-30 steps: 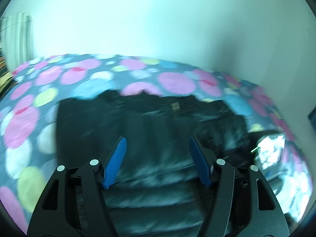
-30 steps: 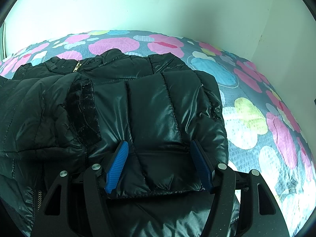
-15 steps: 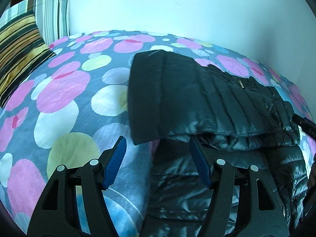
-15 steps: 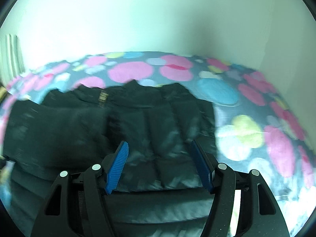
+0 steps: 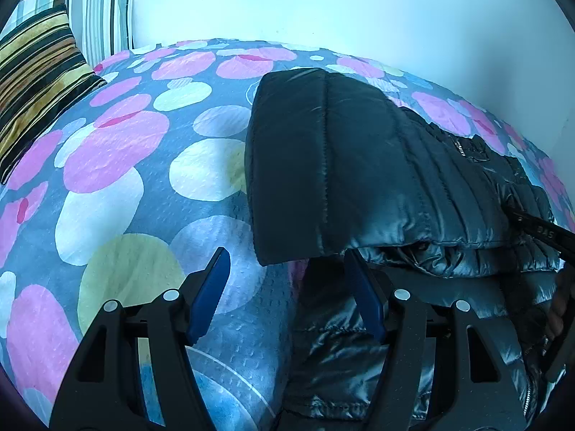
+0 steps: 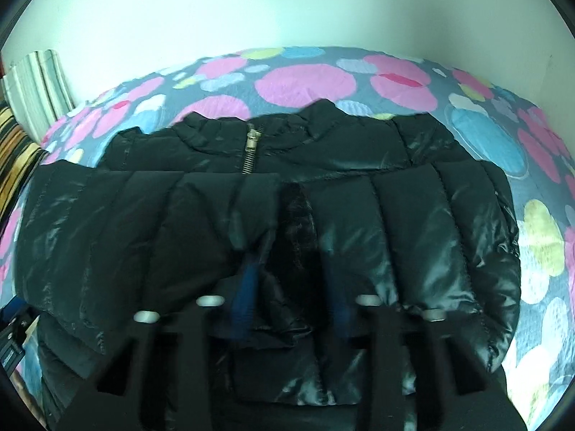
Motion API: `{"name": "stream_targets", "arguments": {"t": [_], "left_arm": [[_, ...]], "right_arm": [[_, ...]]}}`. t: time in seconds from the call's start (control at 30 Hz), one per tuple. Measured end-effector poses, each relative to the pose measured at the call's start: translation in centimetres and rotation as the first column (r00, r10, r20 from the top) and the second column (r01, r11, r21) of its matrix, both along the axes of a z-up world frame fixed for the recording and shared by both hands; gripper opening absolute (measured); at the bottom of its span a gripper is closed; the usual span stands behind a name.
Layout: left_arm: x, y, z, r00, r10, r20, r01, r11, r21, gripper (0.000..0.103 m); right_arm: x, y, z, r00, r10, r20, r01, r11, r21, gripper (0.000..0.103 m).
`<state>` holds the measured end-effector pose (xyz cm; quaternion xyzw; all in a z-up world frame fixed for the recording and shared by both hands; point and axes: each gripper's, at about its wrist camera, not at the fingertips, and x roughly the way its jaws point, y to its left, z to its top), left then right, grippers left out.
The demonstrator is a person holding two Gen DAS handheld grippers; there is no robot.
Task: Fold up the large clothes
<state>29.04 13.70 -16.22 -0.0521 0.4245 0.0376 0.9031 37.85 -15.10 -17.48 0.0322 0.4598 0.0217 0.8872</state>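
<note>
A black quilted puffer jacket (image 5: 359, 165) lies on the bed with both sleeves folded across its front. In the right wrist view the jacket (image 6: 413, 222) fills the middle, its collar and zipper (image 6: 251, 151) at the far side. My left gripper (image 5: 287, 287) is open and empty at the jacket's left edge, just below the folded sleeve's cuff. My right gripper (image 6: 293, 280) is open and empty, blurred, hovering over the middle of the jacket where the sleeves meet.
The bed has a grey cover with pink, blue and yellow spots (image 5: 115, 151). Striped pillows (image 5: 39, 72) lean at the far left by the white wall. The bed cover also shows around the jacket in the right wrist view (image 6: 503, 136).
My left gripper has swung from over the jacket to its left edge. My right gripper has shifted left toward the jacket's middle and is still moving. Both stay open.
</note>
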Motion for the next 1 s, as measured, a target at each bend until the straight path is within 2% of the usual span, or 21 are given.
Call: {"name": "stream_targets", "arguments": {"t": [0.03, 0.17, 0.27, 0.33, 0.37, 0.43, 0.57, 0.67, 0.77, 0.87, 1.0], "left_arm": [[0.0, 0.0, 0.0, 1.0, 0.003, 0.0, -0.003, 1.0, 0.004, 0.066], [0.3, -0.1, -0.2, 1.0, 0.007, -0.005, -0.007, 1.0, 0.016, 0.066], [0.6, -0.3, -0.2, 1.0, 0.006, -0.008, -0.006, 1.0, 0.031, 0.066], [0.9, -0.3, -0.2, 1.0, 0.006, -0.007, -0.006, 0.999, 0.037, 0.066], [1.2, -0.4, -0.2, 1.0, -0.002, -0.006, 0.002, 0.999, 0.034, 0.07], [1.7, -0.4, -0.1, 1.0, 0.007, -0.004, -0.007, 0.999, 0.048, 0.07], [3.0, -0.7, -0.7, 1.0, 0.016, -0.026, -0.014, 0.997, 0.077, 0.07], [4.1, -0.7, -1.7, 0.997, 0.023, -0.072, -0.016, 0.995, 0.096, 0.07], [4.7, -0.4, -2.3, 0.995, 0.031, -0.09, -0.022, 0.995, 0.096, 0.07], [4.7, 0.1, -2.5, 0.995, 0.036, -0.097, -0.03, 0.997, 0.065, 0.07], [3.2, 1.3, -0.1, 0.998, 0.046, -0.048, -0.045, 0.999, 0.016, 0.07]], "right_arm": [[-0.2, 0.2, 0.5, 1.0, 0.004, 0.014, -0.004, 1.0, -0.007, 0.02], [-1.5, -0.3, 3.6, 0.993, -0.018, 0.121, 0.023, 0.999, -0.045, 0.019], [-3.0, -1.9, 6.6, 0.97, -0.068, 0.232, 0.096, 0.989, -0.11, 0.019], [-3.7, -3.9, 7.7, 0.958, -0.107, 0.264, 0.15, 0.977, -0.149, 0.019], [-3.8, -5.0, 7.8, 0.957, -0.125, 0.262, 0.171, 0.972, -0.161, 0.019], [-3.8, -6.9, 6.9, 0.961, -0.153, 0.231, 0.196, 0.965, -0.173, 0.019], [-3.0, -10.0, 3.1, 0.974, -0.199, 0.109, 0.216, 0.961, -0.176, 0.019], [-2.6, -10.5, 0.3, 0.979, -0.199, 0.052, 0.205, 0.962, -0.18, 0.019], [-2.1, -9.9, -1.3, 0.981, -0.188, 0.038, 0.192, 0.958, -0.214, 0.02], [-2.1, -9.5, -1.7, 0.982, -0.186, 0.038, 0.19, 0.955, -0.23, 0.02], [-2.5, -9.9, -1.0, 0.981, -0.188, 0.052, 0.195, 0.96, -0.199, 0.021]]}}
